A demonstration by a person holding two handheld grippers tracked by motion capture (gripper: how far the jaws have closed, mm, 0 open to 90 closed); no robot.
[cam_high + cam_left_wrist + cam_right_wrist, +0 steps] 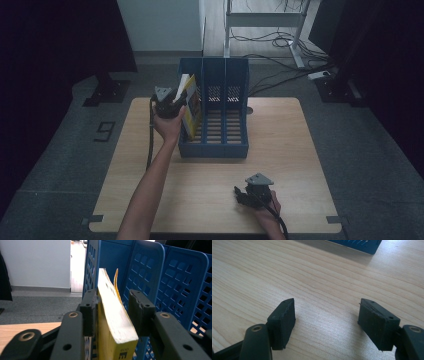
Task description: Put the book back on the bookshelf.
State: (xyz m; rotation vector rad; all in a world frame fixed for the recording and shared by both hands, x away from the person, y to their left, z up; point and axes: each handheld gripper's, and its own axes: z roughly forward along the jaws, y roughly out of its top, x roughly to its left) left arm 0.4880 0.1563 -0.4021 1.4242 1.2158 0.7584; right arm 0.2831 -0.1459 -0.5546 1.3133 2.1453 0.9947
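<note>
One yellow book (113, 322) stands between the spread left tongs (113, 308), touching one pad, in the left slot of one blue three-slot file rack (235, 147). The right tongs (327, 323) rest spread and empty on the near tabletop (295, 150).

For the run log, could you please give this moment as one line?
left gripper: open around yellow book in blue rack, leftmost slot | right gripper: open, empty, over table
</note>
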